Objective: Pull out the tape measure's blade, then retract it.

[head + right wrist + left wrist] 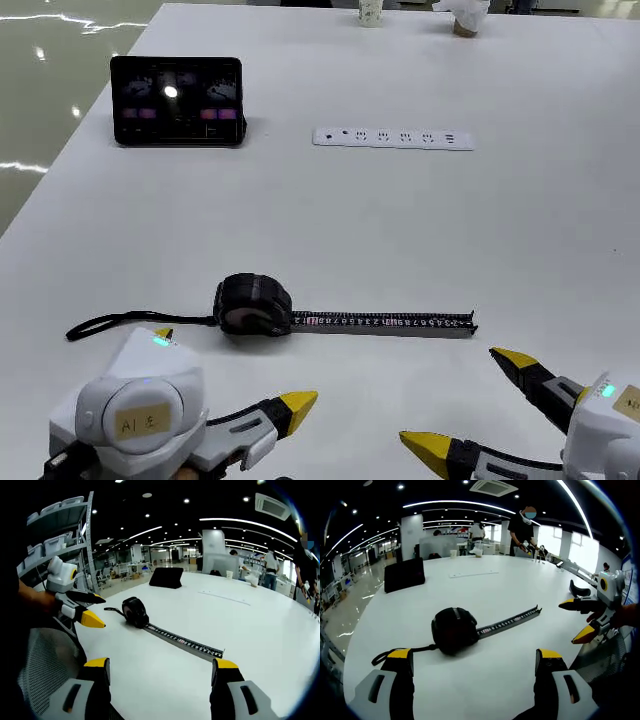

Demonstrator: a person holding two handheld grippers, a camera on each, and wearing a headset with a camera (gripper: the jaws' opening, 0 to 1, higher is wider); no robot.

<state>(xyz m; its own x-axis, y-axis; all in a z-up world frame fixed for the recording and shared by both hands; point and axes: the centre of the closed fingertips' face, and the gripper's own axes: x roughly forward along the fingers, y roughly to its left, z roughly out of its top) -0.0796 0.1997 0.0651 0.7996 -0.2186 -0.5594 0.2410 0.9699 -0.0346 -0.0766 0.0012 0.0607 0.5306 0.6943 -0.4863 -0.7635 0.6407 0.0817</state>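
At the near edge of the white bench (500, 230), the left gripper (232, 367) and right gripper (470, 400) hover with yellow-tipped jaws spread wide, neither holding anything. Both are cut off by the bottom of the head view, so little of their bodies shows.

Just beyond them, between the two and touching neither, lies the black tape measure (253, 304). Its blade (385, 322) is drawn out flat on the bench, with its long axis running left to right. The case sits at the left end, and the end hook (472, 323) points right, ahead of the right gripper. A black wrist strap (120, 322) trails from the case to the left.

The markings on the blade are too small to read.

Farther back stand a dark tablet (177, 100) on the left, its screen showing blurred shapes, and a white power strip (392, 138) lying left to right. A paper cup (370, 12) at the far edge is cut off by the top of the view.
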